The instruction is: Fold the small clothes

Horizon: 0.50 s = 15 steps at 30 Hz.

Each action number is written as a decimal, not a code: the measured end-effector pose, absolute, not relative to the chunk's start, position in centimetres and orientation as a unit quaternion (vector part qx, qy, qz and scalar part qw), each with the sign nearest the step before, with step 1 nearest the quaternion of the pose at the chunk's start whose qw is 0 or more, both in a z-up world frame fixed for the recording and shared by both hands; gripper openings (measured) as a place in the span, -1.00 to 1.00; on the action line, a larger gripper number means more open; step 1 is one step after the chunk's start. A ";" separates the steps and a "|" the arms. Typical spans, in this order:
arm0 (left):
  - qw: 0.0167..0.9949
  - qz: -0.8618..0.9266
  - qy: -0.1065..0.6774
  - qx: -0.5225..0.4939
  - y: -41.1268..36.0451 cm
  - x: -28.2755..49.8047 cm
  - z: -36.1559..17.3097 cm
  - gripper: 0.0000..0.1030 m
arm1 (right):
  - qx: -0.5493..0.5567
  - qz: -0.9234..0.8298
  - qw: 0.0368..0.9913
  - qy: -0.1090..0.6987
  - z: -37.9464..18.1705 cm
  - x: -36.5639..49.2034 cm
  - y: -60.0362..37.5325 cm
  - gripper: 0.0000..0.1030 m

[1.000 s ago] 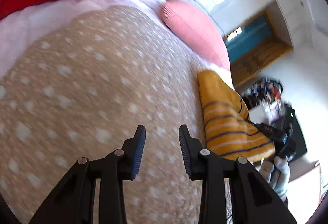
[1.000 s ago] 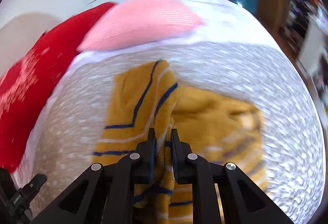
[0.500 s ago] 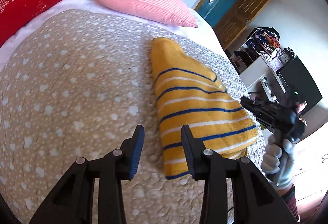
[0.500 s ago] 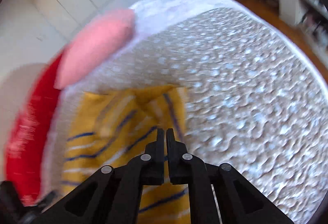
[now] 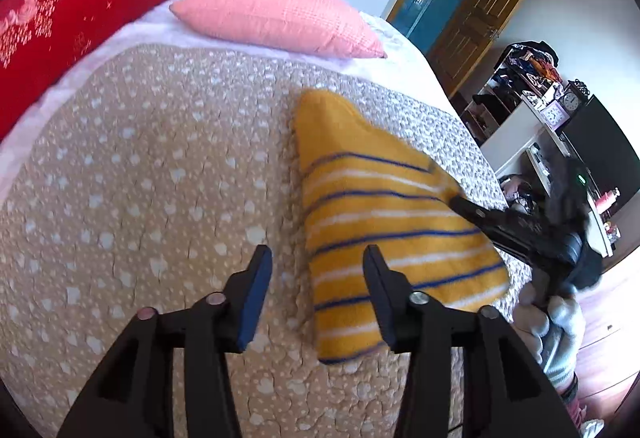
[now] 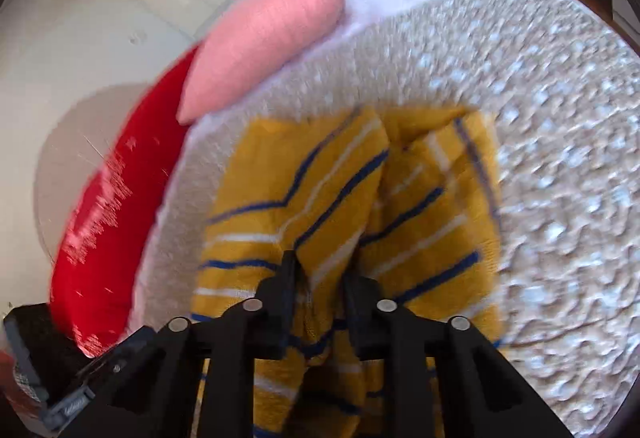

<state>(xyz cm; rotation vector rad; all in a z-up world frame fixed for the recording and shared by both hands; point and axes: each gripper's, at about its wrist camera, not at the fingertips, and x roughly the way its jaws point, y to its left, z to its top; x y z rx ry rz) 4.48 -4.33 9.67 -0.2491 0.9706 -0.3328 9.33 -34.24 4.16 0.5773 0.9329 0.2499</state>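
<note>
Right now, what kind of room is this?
Most likely a bedroom: a bed with a beige spotted bedspread, a pink pillow and a red pillow at its head, and a wooden door beyond. A yellow striped garment lies on the bed.
</note>
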 end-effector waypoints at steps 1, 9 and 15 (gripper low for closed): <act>0.863 -0.163 0.465 -0.115 -5.0 5.0 9.8 -0.09 | 0.266 0.100 0.854 0.435 4.5 8.8 -35.0 -0.61; 0.826 -0.189 0.526 -0.066 -12.5 8.7 5.1 0.10 | 0.274 0.053 0.853 0.440 1.3 7.4 -38.1 -0.67; 0.793 -0.192 0.560 -0.142 -10.4 10.0 3.6 0.36 | 0.353 0.090 0.826 0.431 -1.3 6.8 -41.2 0.15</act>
